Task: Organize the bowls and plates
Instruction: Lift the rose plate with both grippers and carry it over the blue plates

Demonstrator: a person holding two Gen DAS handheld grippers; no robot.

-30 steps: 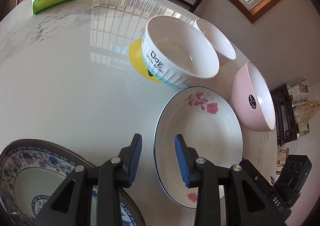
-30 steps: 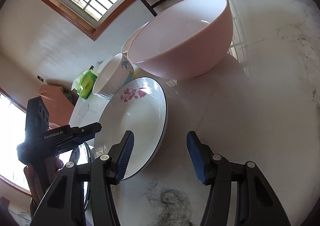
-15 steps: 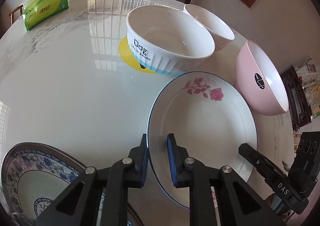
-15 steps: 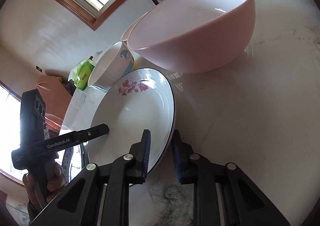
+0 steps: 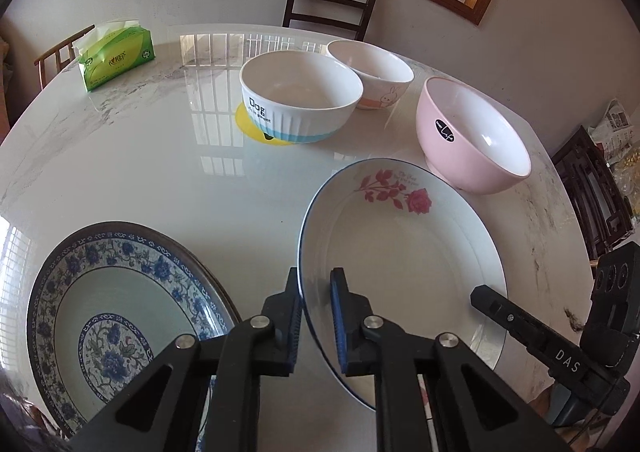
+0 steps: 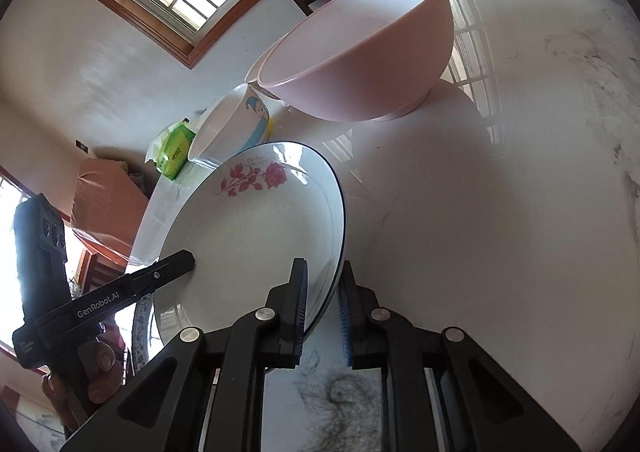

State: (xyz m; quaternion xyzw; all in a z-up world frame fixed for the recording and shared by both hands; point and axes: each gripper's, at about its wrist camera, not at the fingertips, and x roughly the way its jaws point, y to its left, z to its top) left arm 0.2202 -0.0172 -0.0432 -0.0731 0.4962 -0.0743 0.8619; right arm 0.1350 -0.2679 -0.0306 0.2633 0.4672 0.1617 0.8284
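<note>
On the marble table (image 5: 120, 172), the rose-painted plate (image 5: 400, 252) now sits clamped at opposite rims: the left gripper (image 5: 315, 316), whose jaws are closing, and the right gripper (image 6: 322, 312), both wide a second ago. The plate, pink bowl (image 5: 472, 140), "Dog" bowl (image 5: 300, 100), rabbit bowl (image 5: 372, 68) and blue-patterned plate (image 5: 100, 300) hold nothing.

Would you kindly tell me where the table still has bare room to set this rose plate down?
Widest bare patch: between the tissue pack, the Dog bowl and the blue-patterned plate. Crowded at the far right, where the rabbit bowl and pink bowl cluster beyond the rose plate.
</note>
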